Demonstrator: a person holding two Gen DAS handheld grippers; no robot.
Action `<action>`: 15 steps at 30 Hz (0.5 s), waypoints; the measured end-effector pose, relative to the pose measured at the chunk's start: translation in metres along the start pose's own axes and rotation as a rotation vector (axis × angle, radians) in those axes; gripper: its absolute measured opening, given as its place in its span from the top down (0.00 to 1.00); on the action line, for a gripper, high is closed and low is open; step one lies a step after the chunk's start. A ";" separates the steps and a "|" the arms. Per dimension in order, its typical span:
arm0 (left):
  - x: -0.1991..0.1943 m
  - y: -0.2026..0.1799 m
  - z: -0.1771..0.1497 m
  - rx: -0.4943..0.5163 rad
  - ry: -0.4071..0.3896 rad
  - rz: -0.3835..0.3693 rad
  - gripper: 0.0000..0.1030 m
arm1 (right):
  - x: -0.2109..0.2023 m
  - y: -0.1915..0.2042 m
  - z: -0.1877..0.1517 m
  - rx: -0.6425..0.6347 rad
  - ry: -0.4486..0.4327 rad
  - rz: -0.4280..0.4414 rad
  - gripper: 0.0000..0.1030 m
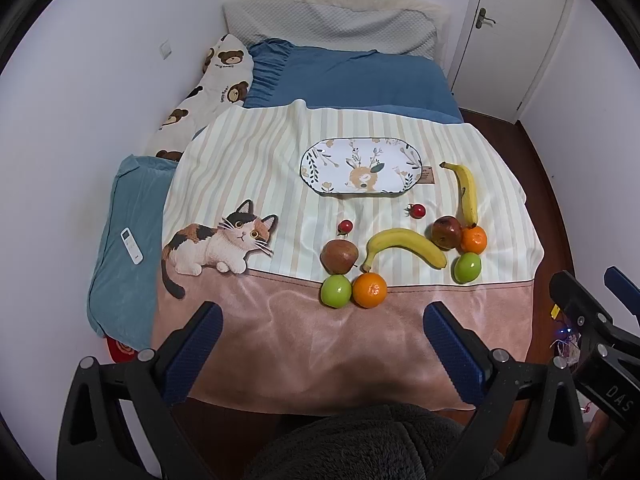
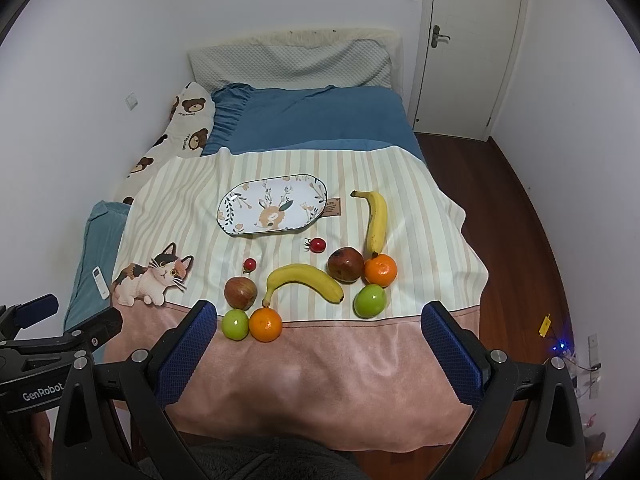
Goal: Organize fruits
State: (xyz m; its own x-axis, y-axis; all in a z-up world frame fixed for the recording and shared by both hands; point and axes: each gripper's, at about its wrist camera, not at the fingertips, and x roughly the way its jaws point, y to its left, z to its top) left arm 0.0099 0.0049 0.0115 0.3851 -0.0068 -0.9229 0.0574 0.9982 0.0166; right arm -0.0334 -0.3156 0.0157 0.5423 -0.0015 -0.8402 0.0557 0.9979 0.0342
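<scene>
Fruits lie on a striped cat blanket (image 1: 248, 160) on a bed. Near group: brown apple (image 1: 339, 256), green apple (image 1: 336, 291), orange (image 1: 369, 289), banana (image 1: 404, 246). Right group: dark red apple (image 1: 446, 232), orange (image 1: 473, 239), green apple (image 1: 467, 267), upright banana (image 1: 466, 192). Two cherry tomatoes (image 1: 345, 226) (image 1: 417, 210) lie below an empty deer-print plate (image 1: 360, 165). My left gripper (image 1: 322, 320) is open, above the blanket's pink edge. My right gripper (image 2: 320, 320) is open, just short of the green apple (image 2: 235, 324) and orange (image 2: 265, 324).
A remote (image 1: 132, 246) lies on a teal cushion (image 1: 124, 264) at left. Blue bedding (image 1: 352, 76) and pillows are behind. A door (image 2: 472, 40) and wood floor (image 2: 520, 208) are at right, with cables (image 2: 560, 346) on the floor.
</scene>
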 end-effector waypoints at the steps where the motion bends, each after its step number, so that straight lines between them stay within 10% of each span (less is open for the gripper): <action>1: 0.000 0.000 0.001 0.000 0.000 0.001 0.00 | 0.000 0.002 0.001 0.000 0.000 0.000 0.00; 15: 0.042 -0.011 0.034 -0.065 0.097 -0.088 0.00 | 0.032 -0.020 0.014 0.066 0.015 0.031 0.00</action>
State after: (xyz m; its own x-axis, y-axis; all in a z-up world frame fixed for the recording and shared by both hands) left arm 0.0568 -0.0088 -0.0140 0.2905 -0.0915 -0.9525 0.0264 0.9958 -0.0876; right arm -0.0053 -0.3369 -0.0042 0.5321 0.0307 -0.8461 0.0946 0.9909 0.0955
